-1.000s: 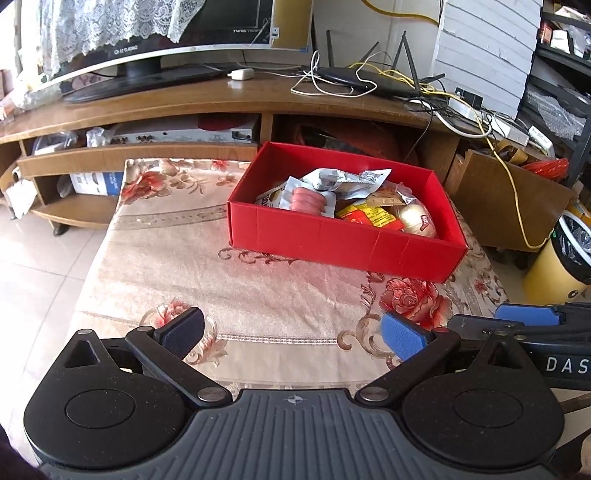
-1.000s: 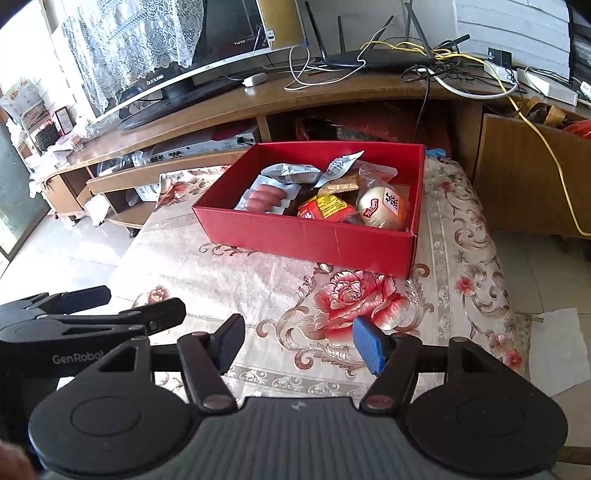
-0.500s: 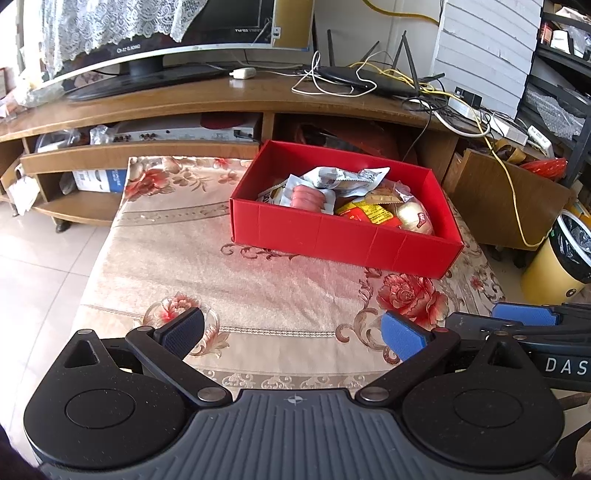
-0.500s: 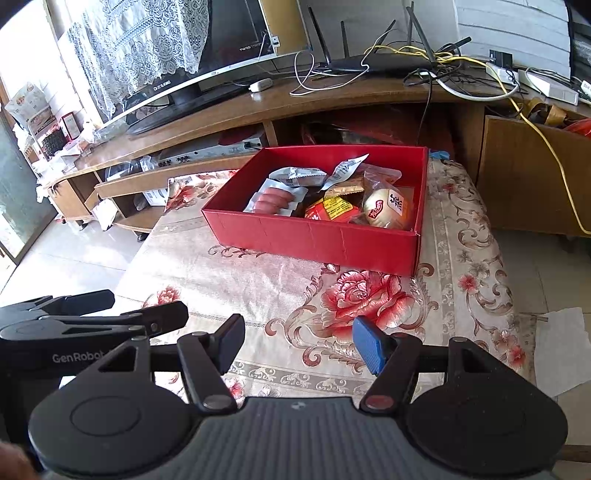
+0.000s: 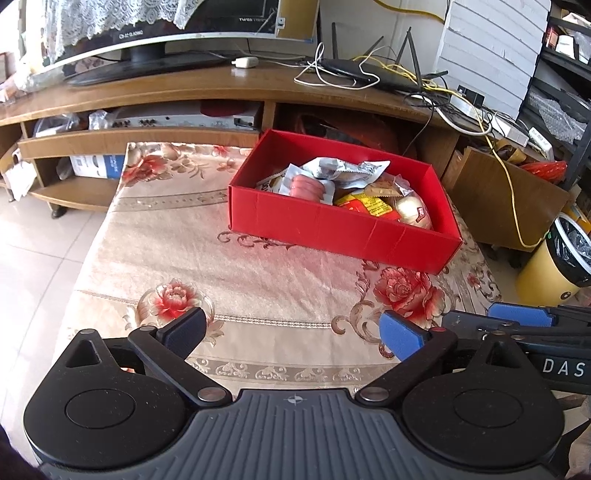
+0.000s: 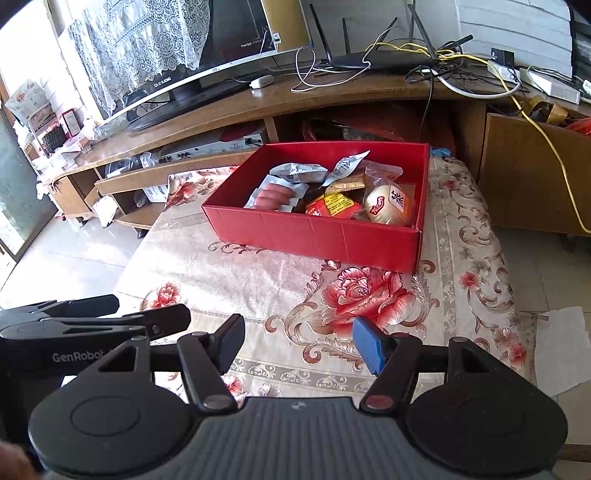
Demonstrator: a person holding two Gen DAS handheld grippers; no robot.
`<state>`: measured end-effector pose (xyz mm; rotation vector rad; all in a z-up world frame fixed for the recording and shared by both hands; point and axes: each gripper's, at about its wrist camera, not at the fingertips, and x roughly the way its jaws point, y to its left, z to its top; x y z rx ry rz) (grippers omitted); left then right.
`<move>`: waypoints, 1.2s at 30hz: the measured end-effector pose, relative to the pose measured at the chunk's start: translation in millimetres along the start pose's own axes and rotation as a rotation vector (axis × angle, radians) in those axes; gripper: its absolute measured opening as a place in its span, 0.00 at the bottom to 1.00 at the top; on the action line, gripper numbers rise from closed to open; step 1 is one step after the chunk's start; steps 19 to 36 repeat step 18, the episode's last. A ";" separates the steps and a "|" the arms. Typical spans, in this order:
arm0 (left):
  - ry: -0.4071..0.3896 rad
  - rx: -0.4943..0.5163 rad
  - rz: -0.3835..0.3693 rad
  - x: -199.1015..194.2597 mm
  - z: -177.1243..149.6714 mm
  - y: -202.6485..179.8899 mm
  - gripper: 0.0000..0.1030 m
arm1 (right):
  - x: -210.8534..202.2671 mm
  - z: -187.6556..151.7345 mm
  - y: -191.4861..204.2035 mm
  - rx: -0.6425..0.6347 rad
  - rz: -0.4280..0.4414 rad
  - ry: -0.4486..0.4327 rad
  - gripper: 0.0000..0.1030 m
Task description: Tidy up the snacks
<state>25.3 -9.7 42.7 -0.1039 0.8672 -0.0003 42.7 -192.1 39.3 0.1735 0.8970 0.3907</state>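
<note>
A red box (image 5: 332,232) (image 6: 314,236) stands at the far side of the flowered tablecloth (image 5: 258,280) (image 6: 258,280). Inside lie a pack of pink sausages (image 5: 308,186) (image 6: 275,194), silver packets (image 5: 332,168) (image 6: 297,170), a red and yellow packet (image 5: 365,205) (image 6: 332,205) and a round pale bun in a wrapper (image 5: 412,210) (image 6: 388,201). My left gripper (image 5: 291,330) is open and empty, held over the near part of the table. My right gripper (image 6: 299,338) is open and empty beside it, and shows in the left wrist view (image 5: 517,317).
A wooden TV stand (image 5: 184,88) with a monitor (image 5: 177,26), a router (image 6: 380,59) and tangled cables runs behind the table. A yellow bin (image 5: 554,258) stands on the floor to the right. White paper (image 6: 561,354) lies on the floor.
Both grippers have drawn back and risen a little from the box, which looks smaller and farther. Both stay open and empty.
</note>
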 end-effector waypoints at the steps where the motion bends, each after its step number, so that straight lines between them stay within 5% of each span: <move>1: -0.001 0.000 0.002 0.1 0.1 0.2 0.99 | 0.7 -0.2 0.2 -0.001 -0.001 0.002 0.59; 36: -0.017 0.004 0.026 -2.4 -1.9 1.8 1.00 | 1.9 -1.0 1.3 -0.005 0.002 0.007 0.59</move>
